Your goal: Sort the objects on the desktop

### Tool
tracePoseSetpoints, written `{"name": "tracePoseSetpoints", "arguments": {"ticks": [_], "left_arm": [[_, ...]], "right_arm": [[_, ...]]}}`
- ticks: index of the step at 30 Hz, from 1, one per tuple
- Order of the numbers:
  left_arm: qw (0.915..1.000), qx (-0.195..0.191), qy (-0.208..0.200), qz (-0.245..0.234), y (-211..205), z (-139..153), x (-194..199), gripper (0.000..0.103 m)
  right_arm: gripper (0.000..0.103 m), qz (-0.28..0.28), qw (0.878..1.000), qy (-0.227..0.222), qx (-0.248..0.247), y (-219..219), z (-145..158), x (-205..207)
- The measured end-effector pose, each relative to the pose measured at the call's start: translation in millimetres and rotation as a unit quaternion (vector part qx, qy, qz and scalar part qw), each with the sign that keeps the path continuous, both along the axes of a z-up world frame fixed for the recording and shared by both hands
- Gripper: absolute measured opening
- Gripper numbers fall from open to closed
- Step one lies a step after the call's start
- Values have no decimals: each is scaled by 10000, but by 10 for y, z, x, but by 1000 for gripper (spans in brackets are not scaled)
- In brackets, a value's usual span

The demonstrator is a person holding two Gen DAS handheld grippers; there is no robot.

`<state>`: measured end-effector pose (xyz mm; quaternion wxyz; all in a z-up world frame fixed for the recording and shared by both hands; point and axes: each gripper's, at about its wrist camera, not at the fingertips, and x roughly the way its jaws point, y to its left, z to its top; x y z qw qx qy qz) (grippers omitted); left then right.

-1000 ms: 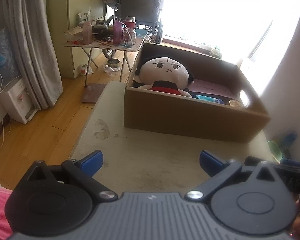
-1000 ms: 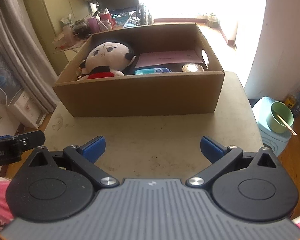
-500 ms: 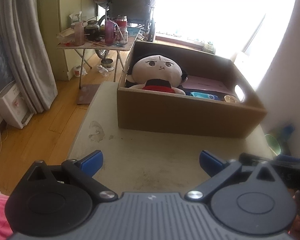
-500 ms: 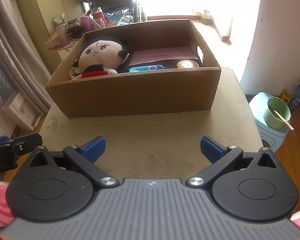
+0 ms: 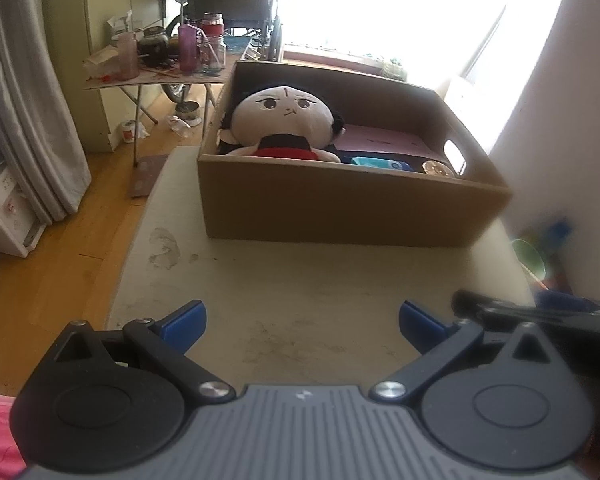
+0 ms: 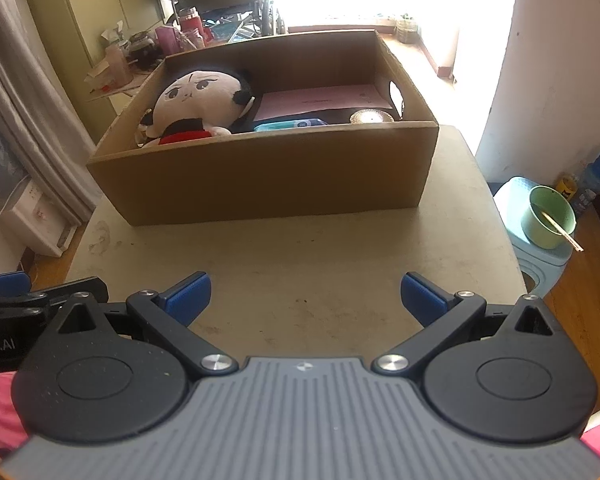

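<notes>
A brown cardboard box stands on the far half of the beige table. In it lie a plush doll with a pale face and red top, a pink sheet, a blue packet and a round gold tin. My left gripper is open and empty over the near table. My right gripper is open and empty beside it, to its right.
A folding side table with bottles and jars stands behind the box at left. Grey curtains hang at far left. A green bowl sits on a pale stool at right, by a white wall. Wooden floor surrounds the table.
Both grippers have drawn back and shifted a little, so the box sits slightly farther and more centred. Jaws stay open and empty. Nothing in the box moved.
</notes>
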<state>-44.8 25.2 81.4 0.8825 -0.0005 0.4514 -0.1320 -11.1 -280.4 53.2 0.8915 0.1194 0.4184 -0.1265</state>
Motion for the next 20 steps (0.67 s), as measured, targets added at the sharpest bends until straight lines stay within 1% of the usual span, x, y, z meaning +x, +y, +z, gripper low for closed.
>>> {"name": "tracePoseSetpoints", "arguments": {"ticks": [11, 20], "left_arm": [[9999, -2, -16, -131, -74, 45, 2, 103], [9999, -11, -7, -153, -82, 45, 14, 103]], "right_arm": [[102, -140, 9999, -22, 3, -93, -3, -7], [102, -143, 9999, -19, -5, -105, -8, 2]]}}
